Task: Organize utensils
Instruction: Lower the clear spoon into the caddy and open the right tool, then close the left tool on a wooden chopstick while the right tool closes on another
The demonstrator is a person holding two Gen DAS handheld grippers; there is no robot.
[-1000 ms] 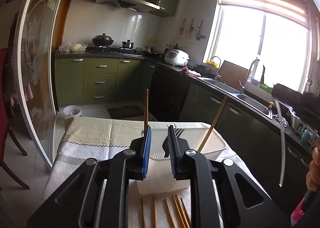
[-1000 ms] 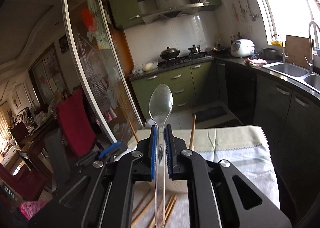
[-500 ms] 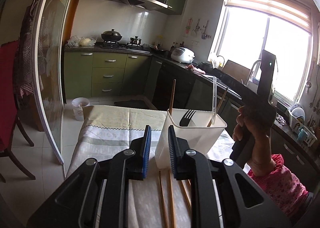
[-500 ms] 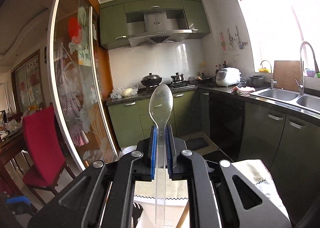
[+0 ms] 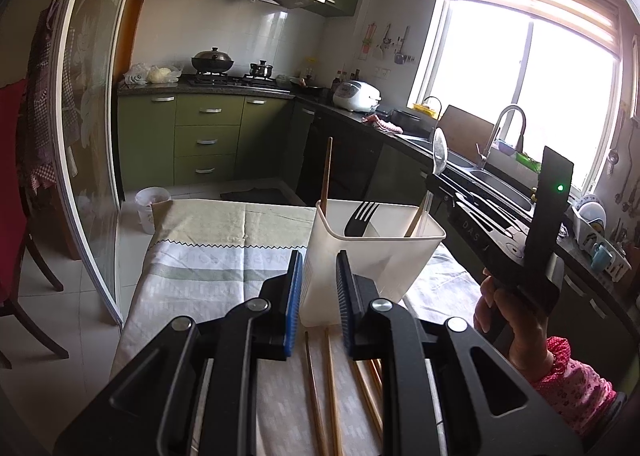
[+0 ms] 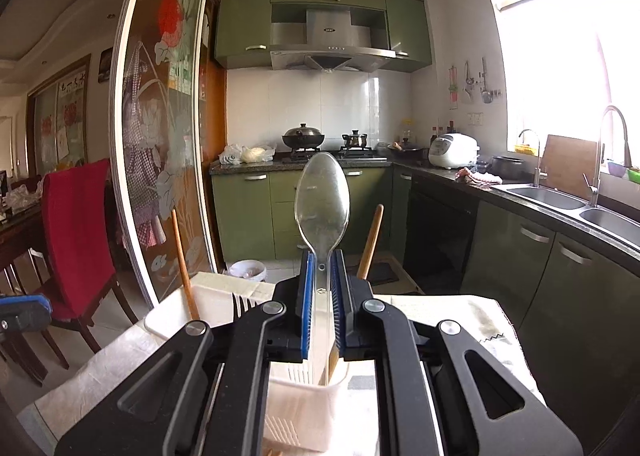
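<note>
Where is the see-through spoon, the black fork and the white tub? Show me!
clear spoon (image 6: 322,200), right wrist view, on its bowl.
black fork (image 5: 359,214), left wrist view, on its tines.
white tub (image 5: 360,260), left wrist view, on its front wall.

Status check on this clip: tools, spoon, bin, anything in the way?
Right tool shut on clear spoon, handle down into white bin. Left tool open, empty, near the bin. Fork and chopsticks already inside; no visible block.
</note>
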